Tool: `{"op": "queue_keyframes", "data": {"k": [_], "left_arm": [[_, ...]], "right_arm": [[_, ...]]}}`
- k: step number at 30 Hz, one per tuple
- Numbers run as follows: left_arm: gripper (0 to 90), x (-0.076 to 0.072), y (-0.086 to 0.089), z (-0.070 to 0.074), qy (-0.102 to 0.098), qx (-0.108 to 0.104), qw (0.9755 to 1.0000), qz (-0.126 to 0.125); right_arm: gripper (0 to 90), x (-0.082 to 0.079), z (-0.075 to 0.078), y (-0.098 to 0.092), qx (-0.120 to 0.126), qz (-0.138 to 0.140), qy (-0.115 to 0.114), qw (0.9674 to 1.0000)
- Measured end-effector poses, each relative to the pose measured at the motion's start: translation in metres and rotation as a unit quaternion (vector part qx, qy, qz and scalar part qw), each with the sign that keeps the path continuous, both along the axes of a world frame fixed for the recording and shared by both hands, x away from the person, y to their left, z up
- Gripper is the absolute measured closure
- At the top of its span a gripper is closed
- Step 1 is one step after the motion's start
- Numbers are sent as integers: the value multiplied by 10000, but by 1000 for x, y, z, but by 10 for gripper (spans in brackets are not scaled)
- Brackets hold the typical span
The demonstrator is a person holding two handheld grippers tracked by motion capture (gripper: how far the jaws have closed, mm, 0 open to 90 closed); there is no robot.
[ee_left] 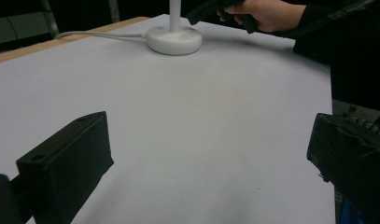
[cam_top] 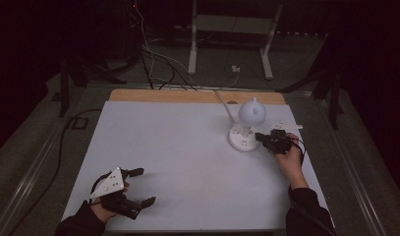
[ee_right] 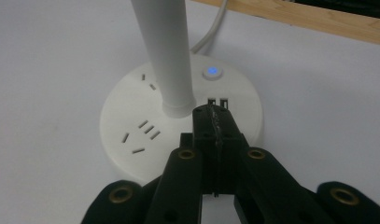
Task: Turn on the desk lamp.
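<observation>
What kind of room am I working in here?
Probably a lab or recording workstation, dimly lit, not a home. A bare white table holds one desk lamp with sockets in its base; loose cables and a metal frame stand on the floor behind.

A dim lab: white-topped table (cam_top: 178,147), trailing floor cables (cam_top: 153,59), metal stand legs (cam_top: 192,44).
</observation>
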State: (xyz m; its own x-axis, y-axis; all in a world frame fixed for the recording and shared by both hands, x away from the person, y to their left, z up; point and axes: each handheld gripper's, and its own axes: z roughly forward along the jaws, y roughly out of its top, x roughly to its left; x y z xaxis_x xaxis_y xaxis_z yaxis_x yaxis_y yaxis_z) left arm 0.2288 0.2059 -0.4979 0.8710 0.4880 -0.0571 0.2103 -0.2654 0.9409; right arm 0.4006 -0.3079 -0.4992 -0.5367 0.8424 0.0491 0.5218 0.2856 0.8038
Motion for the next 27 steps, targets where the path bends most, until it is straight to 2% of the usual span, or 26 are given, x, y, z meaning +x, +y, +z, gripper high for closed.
{"op": "queue_keyframes", "data": {"k": [11, 14, 27], "left_arm": [[4, 0, 0, 0, -5, 2, 10000, 0], [4, 0, 0, 0, -10, 1, 10000, -5], [4, -1, -2, 0, -21, 21, 10000, -40]], "right_arm": [[900, 4, -6, 5, -61, -13, -22, 10000], [900, 4, -8, 7, -157, 14, -45, 9999], [900, 6, -9, 3, -49, 36, -28, 10000]]}}
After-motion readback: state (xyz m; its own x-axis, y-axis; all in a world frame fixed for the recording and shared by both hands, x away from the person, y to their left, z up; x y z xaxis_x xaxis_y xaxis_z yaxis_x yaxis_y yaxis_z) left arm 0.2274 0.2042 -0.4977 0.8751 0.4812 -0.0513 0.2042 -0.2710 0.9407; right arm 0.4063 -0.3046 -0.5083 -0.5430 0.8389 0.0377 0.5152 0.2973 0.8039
